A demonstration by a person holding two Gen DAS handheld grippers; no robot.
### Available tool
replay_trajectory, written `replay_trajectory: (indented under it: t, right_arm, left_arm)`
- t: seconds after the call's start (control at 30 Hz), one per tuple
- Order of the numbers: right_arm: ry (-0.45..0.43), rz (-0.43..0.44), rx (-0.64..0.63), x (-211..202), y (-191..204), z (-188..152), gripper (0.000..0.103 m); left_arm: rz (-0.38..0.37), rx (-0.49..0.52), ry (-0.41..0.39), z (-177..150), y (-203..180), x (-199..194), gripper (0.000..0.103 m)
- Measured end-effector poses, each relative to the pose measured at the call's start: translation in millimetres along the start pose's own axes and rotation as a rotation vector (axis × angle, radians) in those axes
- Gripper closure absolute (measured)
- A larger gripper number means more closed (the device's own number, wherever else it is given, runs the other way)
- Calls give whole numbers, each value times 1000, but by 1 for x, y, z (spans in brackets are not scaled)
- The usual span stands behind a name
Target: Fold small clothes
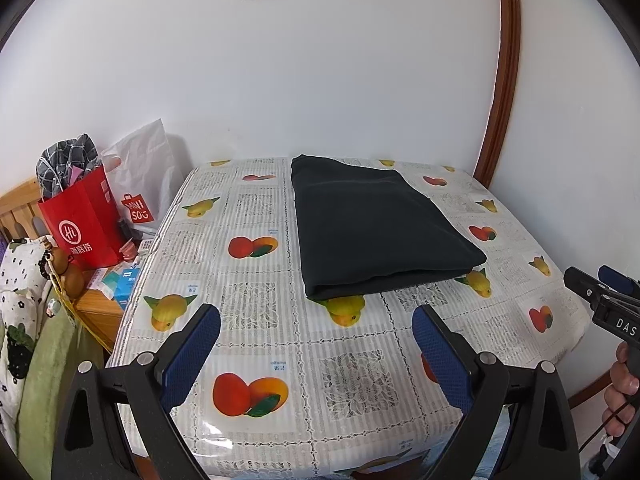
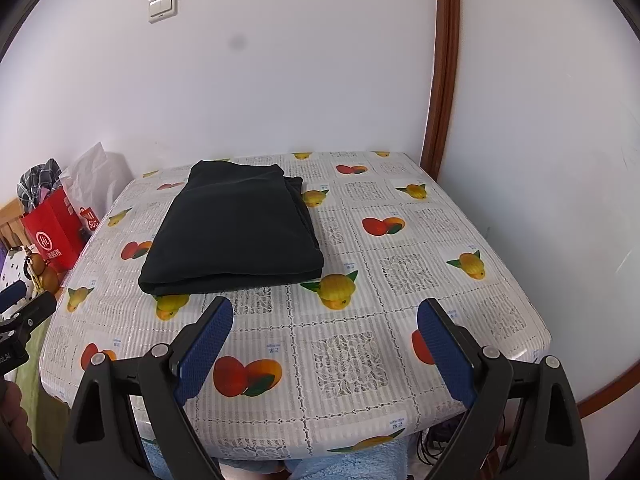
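A dark folded garment (image 1: pixel 376 224) (image 2: pixel 236 232) lies flat as a neat rectangle on the table (image 1: pixel 256 280) (image 2: pixel 400 272), which has a fruit-print cover, toward its far half. My left gripper (image 1: pixel 316 322) hovers open over the near edge, short of the garment, with nothing between its blue pads. My right gripper (image 2: pixel 324 316) is also open and empty, above the near edge to the right of the garment. The right gripper's tip (image 1: pixel 600 288) shows at the right edge of the left wrist view, held by a hand (image 1: pixel 624 380).
A white wall stands right behind the table, with a brown door frame (image 1: pixel 500 80) at the right. Left of the table are a red paper bag (image 1: pixel 84 220), a white plastic bag (image 1: pixel 140 172), small boxes (image 1: pixel 120 280) and draped cloth (image 1: pixel 24 320).
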State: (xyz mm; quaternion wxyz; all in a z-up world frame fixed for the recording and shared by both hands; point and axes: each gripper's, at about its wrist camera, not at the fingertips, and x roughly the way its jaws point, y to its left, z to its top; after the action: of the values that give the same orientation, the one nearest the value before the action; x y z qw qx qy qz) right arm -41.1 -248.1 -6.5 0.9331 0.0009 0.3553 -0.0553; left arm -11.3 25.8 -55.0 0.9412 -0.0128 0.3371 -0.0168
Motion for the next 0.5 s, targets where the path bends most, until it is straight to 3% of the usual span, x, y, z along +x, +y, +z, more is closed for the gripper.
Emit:
replay_trajectory:
  t: [0.5]
  right_arm:
    - [-2, -1, 13, -1, -2, -1, 10]
  left_arm:
    - [-4, 1, 6, -1, -2, 2, 6]
